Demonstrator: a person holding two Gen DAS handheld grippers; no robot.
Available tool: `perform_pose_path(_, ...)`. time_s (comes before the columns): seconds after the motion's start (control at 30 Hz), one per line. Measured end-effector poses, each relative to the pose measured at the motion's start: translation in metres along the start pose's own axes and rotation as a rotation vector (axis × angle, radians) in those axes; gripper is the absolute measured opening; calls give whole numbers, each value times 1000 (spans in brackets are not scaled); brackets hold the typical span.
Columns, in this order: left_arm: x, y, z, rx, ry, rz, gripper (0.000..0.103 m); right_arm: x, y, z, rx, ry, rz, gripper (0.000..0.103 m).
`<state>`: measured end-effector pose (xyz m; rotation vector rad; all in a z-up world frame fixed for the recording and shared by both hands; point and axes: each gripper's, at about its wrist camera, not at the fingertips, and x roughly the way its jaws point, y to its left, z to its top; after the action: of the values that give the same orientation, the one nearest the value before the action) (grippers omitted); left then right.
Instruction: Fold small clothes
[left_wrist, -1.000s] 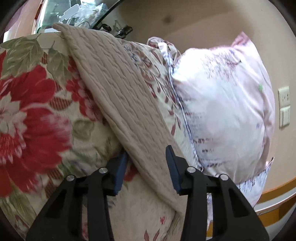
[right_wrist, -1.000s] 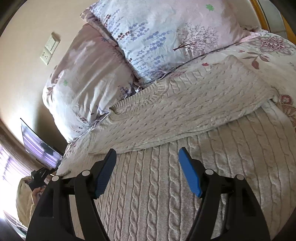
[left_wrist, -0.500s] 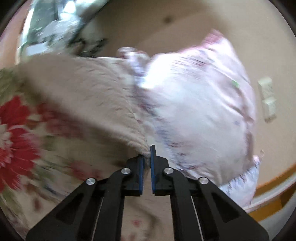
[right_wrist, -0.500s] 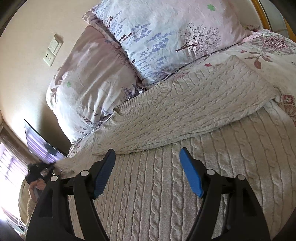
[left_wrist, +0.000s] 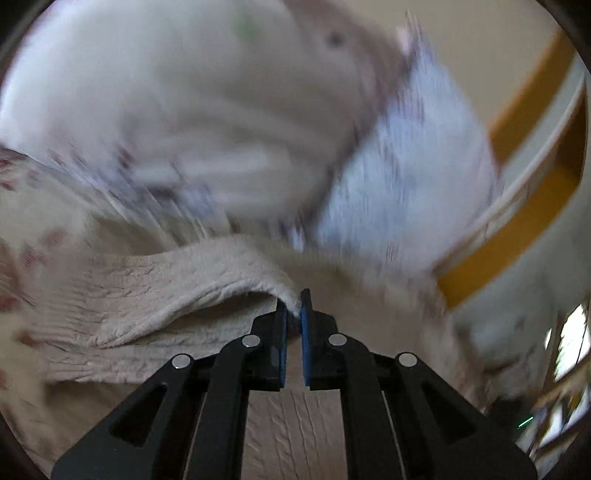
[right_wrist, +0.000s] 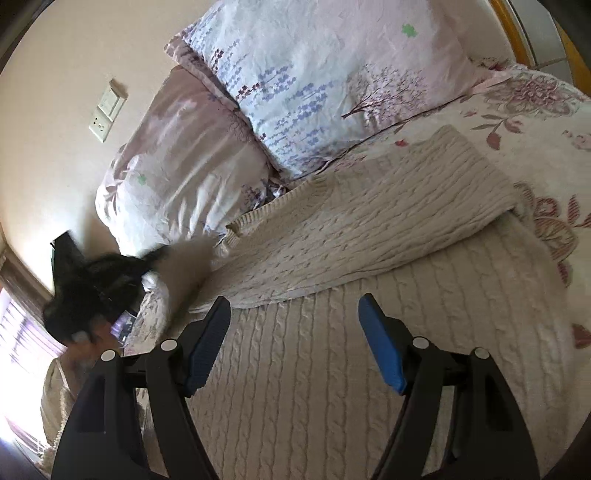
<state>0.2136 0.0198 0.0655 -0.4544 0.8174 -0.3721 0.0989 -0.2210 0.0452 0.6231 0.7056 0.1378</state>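
A cream cable-knit sweater (right_wrist: 332, 369) lies flat on the bed, and one sleeve (right_wrist: 369, 229) is folded across its upper part. My right gripper (right_wrist: 293, 306) hovers open just above the sweater's body with nothing between its fingers. In the blurred left wrist view, my left gripper (left_wrist: 293, 306) is shut on the end of the other sleeve (left_wrist: 166, 295) and holds it lifted off the bed over the sweater. The right wrist view shows the left gripper (right_wrist: 155, 260) as a dark blur at the left, with that sleeve end (right_wrist: 188, 266) trailing from it.
Two floral pillows (right_wrist: 325, 74) (right_wrist: 177, 166) lean against the wall behind the sweater. A flowered bedsheet (right_wrist: 535, 122) lies to the right of it. Switch and socket plates (right_wrist: 107, 110) are on the wall. A yellow wooden bed frame (left_wrist: 509, 229) is at the right.
The left gripper closed on the sleeve end, then swung fast across towards the sweater's body, rolling as it went and pulling the sleeve along. The right gripper stayed where it was, open.
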Motion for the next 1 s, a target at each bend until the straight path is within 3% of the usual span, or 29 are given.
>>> perform_pose_path(0.1,30,-3,-23,5,125,4,17,-6,5,5,-36,9,-24,73)
perform_pose_path(0.13,28,2,-27,-16,146,-20,25,-8,9,7,-60,10,-29,73)
perform_pose_path(0.2,14,12,-30,-44,143,-66,39,-9,21,13,-127,11,-32,73)
perform_pose_path(0.27,-12,28,-34,-59,98,-78,42,-6,40,20,-218,23,-12,73)
perform_pose_path(0.37,-43,62,-37,-104,33,-32,40,11,80,25,-378,63,39,73)
perform_pose_path(0.53,-55,120,-36,-255,32,28,34,61,154,9,-680,157,111,59)
perform_pose_path(0.6,-54,132,-40,-277,38,49,30,88,179,-2,-787,191,114,52)
perform_pose_path(0.7,-58,141,-43,-296,37,59,19,127,205,-20,-890,268,130,48)
perform_pose_path(0.77,-60,148,-46,-323,34,45,18,147,217,-32,-959,305,130,48)
perform_pose_path(0.87,-62,156,-50,-354,25,32,12,171,228,-48,-1044,340,104,48)
perform_pose_path(1.0,-62,164,-54,-389,19,11,7,197,226,-64,-1144,371,-10,48)
